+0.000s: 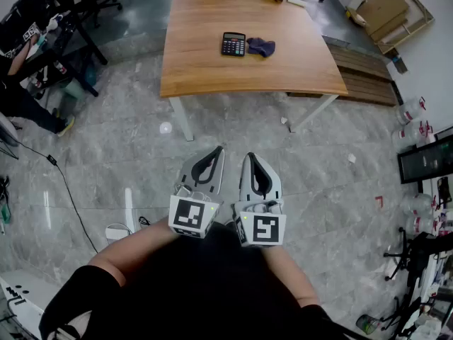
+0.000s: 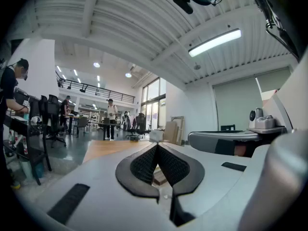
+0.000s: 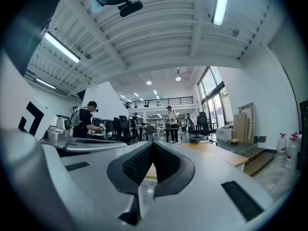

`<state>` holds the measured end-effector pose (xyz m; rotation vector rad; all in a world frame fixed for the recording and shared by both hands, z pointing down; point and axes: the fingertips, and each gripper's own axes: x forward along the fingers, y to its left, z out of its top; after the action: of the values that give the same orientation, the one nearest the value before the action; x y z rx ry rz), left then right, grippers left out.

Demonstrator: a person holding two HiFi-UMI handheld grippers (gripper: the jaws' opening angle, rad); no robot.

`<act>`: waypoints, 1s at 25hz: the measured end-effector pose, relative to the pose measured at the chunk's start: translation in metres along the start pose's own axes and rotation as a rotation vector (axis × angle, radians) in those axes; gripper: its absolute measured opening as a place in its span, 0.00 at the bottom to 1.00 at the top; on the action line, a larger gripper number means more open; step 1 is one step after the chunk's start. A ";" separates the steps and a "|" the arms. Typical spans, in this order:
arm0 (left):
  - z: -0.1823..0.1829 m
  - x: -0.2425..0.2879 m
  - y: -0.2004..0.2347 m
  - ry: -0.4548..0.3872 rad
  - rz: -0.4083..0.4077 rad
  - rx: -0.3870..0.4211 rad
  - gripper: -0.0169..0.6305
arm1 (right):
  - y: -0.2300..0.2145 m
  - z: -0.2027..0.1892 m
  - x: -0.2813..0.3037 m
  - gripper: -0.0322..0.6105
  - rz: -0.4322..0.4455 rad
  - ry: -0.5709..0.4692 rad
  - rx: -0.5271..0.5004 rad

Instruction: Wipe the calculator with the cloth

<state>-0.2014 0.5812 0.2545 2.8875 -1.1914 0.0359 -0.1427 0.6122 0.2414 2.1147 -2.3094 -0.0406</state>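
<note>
I'm well back from the worktop (image 1: 205, 69), with the left gripper (image 1: 216, 151) and right gripper (image 1: 250, 157) level, both sets of fingers pressed together on nothing. The calculator (image 1: 233, 44) lies mid-worktop, with the cloth (image 1: 261, 47) just beside it, perhaps touching. I'd walk in, open the right fingers, and pinch a raised fold.

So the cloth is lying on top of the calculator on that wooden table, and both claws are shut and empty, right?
Not quite. The cloth isn't on top of the calculator; it lies beside it, on its right in the head view. The rest holds: both are on the wooden table, and the left claw and right claw are shut and empty.
</note>
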 end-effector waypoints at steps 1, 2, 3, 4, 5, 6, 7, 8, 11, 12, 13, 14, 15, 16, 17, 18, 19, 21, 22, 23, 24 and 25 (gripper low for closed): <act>0.000 0.001 0.000 -0.001 0.005 -0.010 0.04 | -0.001 0.002 0.001 0.07 0.001 -0.010 0.003; 0.000 0.002 -0.001 -0.001 0.010 -0.017 0.04 | -0.002 0.002 0.001 0.07 0.002 -0.018 0.005; 0.000 0.002 -0.002 -0.001 0.012 -0.016 0.04 | -0.003 0.002 0.001 0.07 0.002 -0.020 0.007; -0.001 0.003 -0.004 0.002 0.010 -0.008 0.04 | -0.006 0.001 0.000 0.07 0.002 -0.016 0.006; -0.001 0.004 -0.006 0.005 0.008 0.000 0.04 | -0.008 -0.001 -0.001 0.07 0.003 -0.010 0.003; -0.002 0.005 -0.009 0.009 0.008 0.004 0.04 | -0.010 -0.003 -0.003 0.07 0.005 -0.005 0.000; -0.003 0.005 -0.012 0.013 0.011 0.005 0.04 | -0.012 -0.003 -0.004 0.07 0.010 -0.007 -0.003; -0.003 0.005 -0.014 0.015 0.015 0.007 0.04 | -0.013 -0.001 -0.005 0.07 0.017 -0.012 -0.007; 0.001 0.006 -0.023 0.017 0.037 0.013 0.04 | -0.019 0.004 -0.010 0.07 0.033 -0.030 -0.002; 0.002 0.005 -0.026 0.017 0.045 0.015 0.04 | -0.022 0.005 -0.014 0.07 0.035 -0.035 0.004; 0.003 0.003 -0.031 0.018 0.053 0.015 0.04 | -0.025 0.006 -0.018 0.07 0.036 -0.039 0.011; 0.003 0.002 -0.036 0.020 0.061 0.013 0.04 | -0.029 0.006 -0.023 0.07 0.037 -0.040 0.016; 0.003 0.000 -0.041 0.021 0.068 0.009 0.04 | -0.031 0.005 -0.027 0.07 0.041 -0.036 0.019; 0.003 0.000 -0.046 0.021 0.074 0.005 0.04 | -0.034 0.004 -0.032 0.07 0.047 -0.031 0.019; 0.003 0.000 -0.052 0.020 0.077 0.003 0.04 | -0.038 0.004 -0.035 0.07 0.053 -0.028 0.018; 0.002 0.000 -0.058 0.018 0.079 0.005 0.04 | -0.042 0.003 -0.039 0.07 0.057 -0.027 0.019; 0.002 0.002 -0.062 0.016 0.080 0.009 0.04 | -0.047 0.003 -0.041 0.07 0.060 -0.030 0.027; 0.002 0.006 -0.068 0.010 0.084 0.010 0.04 | -0.056 0.007 -0.047 0.07 0.065 -0.049 0.057; 0.004 0.008 -0.070 0.006 0.087 0.006 0.04 | -0.060 0.009 -0.049 0.07 0.068 -0.061 0.062; 0.005 0.010 -0.071 0.002 0.090 0.001 0.04 | -0.062 0.012 -0.051 0.07 0.069 -0.070 0.059; 0.007 0.011 -0.073 -0.001 0.090 -0.002 0.04 | -0.064 0.015 -0.051 0.07 0.068 -0.076 0.052; 0.008 0.013 -0.075 -0.001 0.087 -0.003 0.04 | -0.065 0.016 -0.051 0.07 0.068 -0.079 0.047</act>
<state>-0.1394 0.6246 0.2467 2.8315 -1.3152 0.0330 -0.0734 0.6573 0.2240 2.0916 -2.4490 -0.0712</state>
